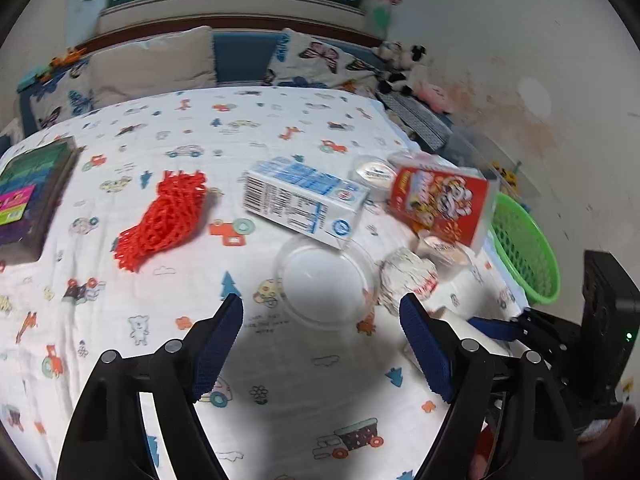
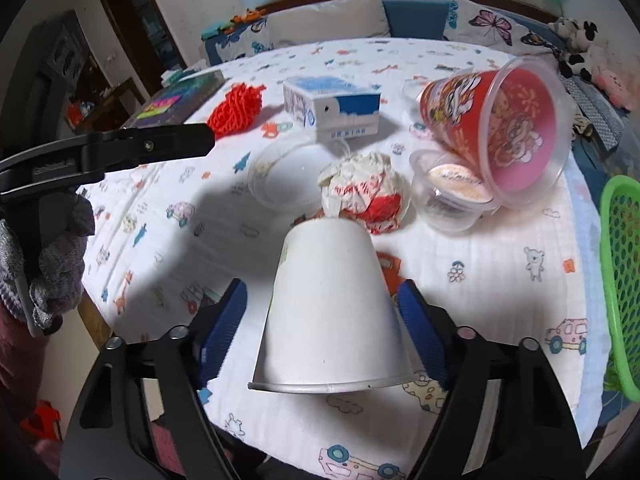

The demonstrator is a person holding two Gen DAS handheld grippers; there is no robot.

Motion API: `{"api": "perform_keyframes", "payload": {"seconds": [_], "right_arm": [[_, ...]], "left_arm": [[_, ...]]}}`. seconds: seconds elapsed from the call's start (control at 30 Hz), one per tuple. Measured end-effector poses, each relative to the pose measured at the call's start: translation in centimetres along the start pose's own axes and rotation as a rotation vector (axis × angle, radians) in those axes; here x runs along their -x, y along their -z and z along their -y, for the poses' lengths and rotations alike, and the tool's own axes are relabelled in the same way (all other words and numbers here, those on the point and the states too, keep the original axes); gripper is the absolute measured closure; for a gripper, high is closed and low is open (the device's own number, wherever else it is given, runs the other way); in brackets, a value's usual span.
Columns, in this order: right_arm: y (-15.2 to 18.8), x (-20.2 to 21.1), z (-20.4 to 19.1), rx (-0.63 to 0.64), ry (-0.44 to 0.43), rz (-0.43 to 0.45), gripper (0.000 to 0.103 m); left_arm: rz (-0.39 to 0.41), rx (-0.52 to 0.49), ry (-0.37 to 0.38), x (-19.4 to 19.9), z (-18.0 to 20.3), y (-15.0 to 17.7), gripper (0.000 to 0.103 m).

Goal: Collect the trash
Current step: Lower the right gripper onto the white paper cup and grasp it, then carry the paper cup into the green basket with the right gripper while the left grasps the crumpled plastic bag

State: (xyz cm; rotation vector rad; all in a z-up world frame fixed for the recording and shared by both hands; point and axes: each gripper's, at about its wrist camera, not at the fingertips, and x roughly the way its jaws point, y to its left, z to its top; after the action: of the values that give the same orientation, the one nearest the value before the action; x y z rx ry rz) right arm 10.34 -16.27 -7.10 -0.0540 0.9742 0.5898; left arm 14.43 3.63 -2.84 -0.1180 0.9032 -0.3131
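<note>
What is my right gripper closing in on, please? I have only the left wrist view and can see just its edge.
Observer: A white paper cup lies on its side inside the right gripper, with its rim toward the camera.
Operator: Is it gripped yet?
Observer: Not firmly. A gap shows between the cup and one pad.
Operator: What lies just beyond it?
Observer: The crumpled wrapper sits right at the cup's base.
</note>
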Motion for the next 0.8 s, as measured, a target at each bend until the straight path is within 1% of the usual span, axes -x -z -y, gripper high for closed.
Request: {"api": "perform_keyframes", "payload": {"seconds": [0.1, 0.23, 0.33, 0.5, 0.8], "right_arm": [[0.3, 0.2, 0.2, -0.005, 0.002, 0.0, 0.038], [0.7, 1.2, 0.8, -0.024, 0.007, 0.023, 0.039], [1.1, 2.3, 1.5, -0.048, 0.009, 0.045, 0.039], [2.2, 4.8, 3.2, -0.098, 0.038, 0.09, 0.039], [3.9, 8.7, 6.8, -0.192, 0.113, 0.164, 0.039]], "left_arm": [[0.002, -0.049, 0.012, -0.2, 0.7, 0.2, 0.025], [0.0, -0.132, 0.043, -0.6, 2.3, 0.4, 0.025], [-0.002, -0.195, 0.052, -1.1, 3.7, 0.5, 0.025], [-0.012, -0.299, 0.091, -2.2, 6.0, 0.6, 0.025], [-0.016, -0.411, 0.084, -4.8, 8.7, 0.1, 0.026]]}}
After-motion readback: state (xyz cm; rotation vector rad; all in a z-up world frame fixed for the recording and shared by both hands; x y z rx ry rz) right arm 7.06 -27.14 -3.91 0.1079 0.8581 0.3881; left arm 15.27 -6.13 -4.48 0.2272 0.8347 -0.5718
